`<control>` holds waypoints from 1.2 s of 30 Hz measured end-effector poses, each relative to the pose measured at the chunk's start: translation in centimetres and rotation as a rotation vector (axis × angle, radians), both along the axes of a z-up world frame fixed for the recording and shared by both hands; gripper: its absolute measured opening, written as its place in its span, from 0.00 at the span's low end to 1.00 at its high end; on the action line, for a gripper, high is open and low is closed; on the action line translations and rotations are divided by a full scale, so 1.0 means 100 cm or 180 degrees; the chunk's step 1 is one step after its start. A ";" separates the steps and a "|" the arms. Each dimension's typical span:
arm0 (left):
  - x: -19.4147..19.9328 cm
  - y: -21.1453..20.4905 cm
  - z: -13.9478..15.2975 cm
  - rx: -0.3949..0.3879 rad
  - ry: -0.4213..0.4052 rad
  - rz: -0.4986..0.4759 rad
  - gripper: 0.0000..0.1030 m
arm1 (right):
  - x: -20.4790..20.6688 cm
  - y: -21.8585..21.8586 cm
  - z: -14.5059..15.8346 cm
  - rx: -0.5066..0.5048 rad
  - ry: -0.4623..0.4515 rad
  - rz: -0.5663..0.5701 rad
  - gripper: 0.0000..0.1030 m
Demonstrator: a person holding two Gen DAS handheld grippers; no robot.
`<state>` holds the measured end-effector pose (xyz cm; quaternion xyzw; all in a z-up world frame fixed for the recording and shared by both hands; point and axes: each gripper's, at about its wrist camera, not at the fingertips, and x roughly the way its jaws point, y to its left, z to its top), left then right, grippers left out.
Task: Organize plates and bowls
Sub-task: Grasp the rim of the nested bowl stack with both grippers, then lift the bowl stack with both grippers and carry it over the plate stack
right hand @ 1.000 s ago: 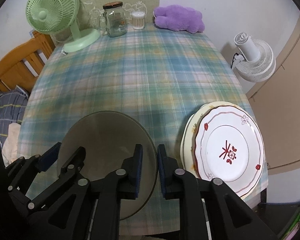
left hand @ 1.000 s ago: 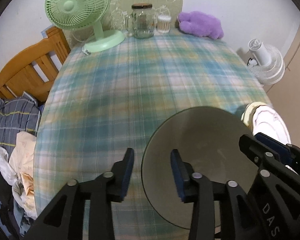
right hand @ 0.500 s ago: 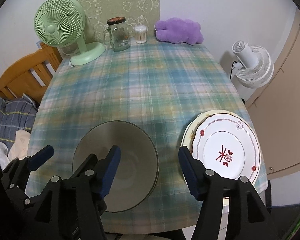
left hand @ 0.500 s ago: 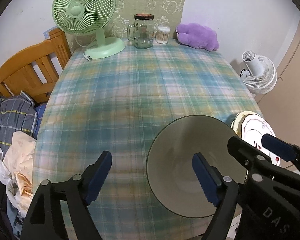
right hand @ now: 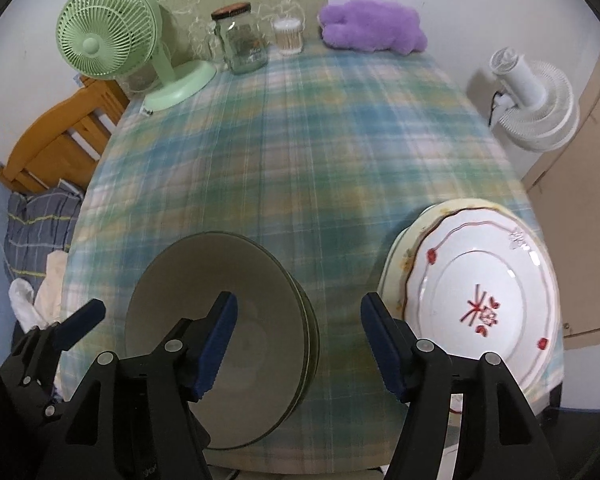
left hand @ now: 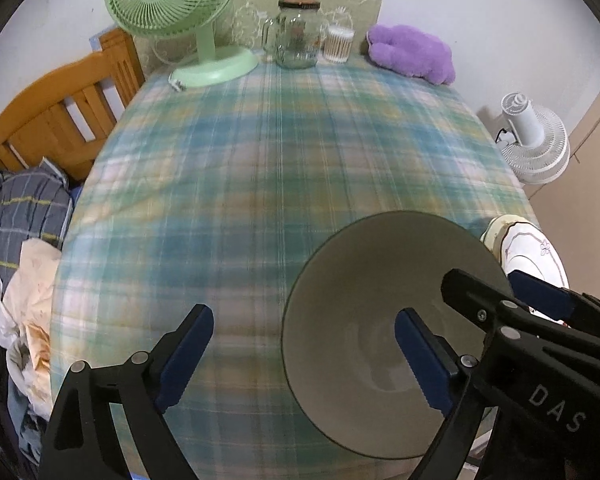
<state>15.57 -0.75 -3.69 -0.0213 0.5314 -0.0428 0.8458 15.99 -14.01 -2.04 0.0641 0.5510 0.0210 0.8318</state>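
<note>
my left gripper point(left hand: 300, 354) jaws just opened wide, empty | my right gripper point(right hand: 296, 340) likewise, nearer both | bowls point(right hand: 220, 312) stacked under its left jaw | plates point(right hand: 480, 304) just right, near table point(right hand: 300, 152) edge

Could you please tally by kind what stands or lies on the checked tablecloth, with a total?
Bowls: at least 2, nested grey-green stack; the edges are hard to count
Plates: 2, red-patterned plate on a cream plate
Fans: 1, green fan
Glass jars: 1, lidded jar
Cotton swab tubs: 1
Plush toys: 1, purple
Total: at least 8
</note>
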 end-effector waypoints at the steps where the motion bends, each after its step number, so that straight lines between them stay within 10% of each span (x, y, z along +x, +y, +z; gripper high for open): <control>1: 0.001 -0.001 -0.002 0.0016 0.0028 0.0018 0.91 | 0.002 -0.002 -0.004 0.0027 0.0022 0.0017 0.66; 21: 0.011 -0.018 -0.026 0.0256 0.0354 0.0177 0.90 | 0.029 -0.006 -0.051 0.0582 0.0447 0.0334 0.45; 36: 0.011 -0.003 -0.046 -0.0317 0.0249 -0.0009 0.87 | 0.022 0.005 -0.051 0.0412 0.0375 0.0223 0.46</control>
